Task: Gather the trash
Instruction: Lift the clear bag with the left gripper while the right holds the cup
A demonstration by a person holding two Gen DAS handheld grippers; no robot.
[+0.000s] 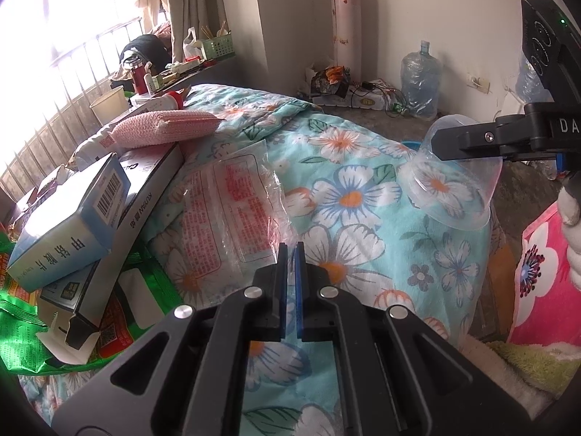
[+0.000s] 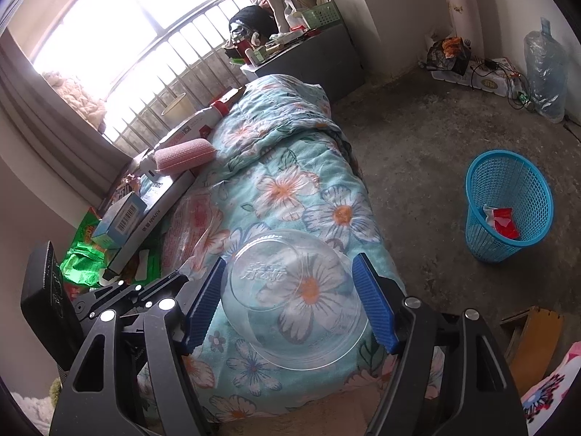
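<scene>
Bed (image 2: 290, 116) with floral quilt carries the trash: clear plastic bowl (image 2: 296, 305) upside down near the quilt's right edge, right tool (image 2: 290, 301) spread wide around it, blue pads (image 2: 374, 305) at both sides, contact unclear. Left tool (image 1: 289, 254) pressed together, pinching the near corner of a clear wrapper with red print (image 1: 232, 203) lying mid-quilt. Blue-white box (image 1: 69, 225) and long grey box (image 1: 120, 232) stacked at the left edge on a green bag (image 1: 21, 330). Blue bin (image 2: 508, 203) on the floor, well apart from the bed, red scrap inside
</scene>
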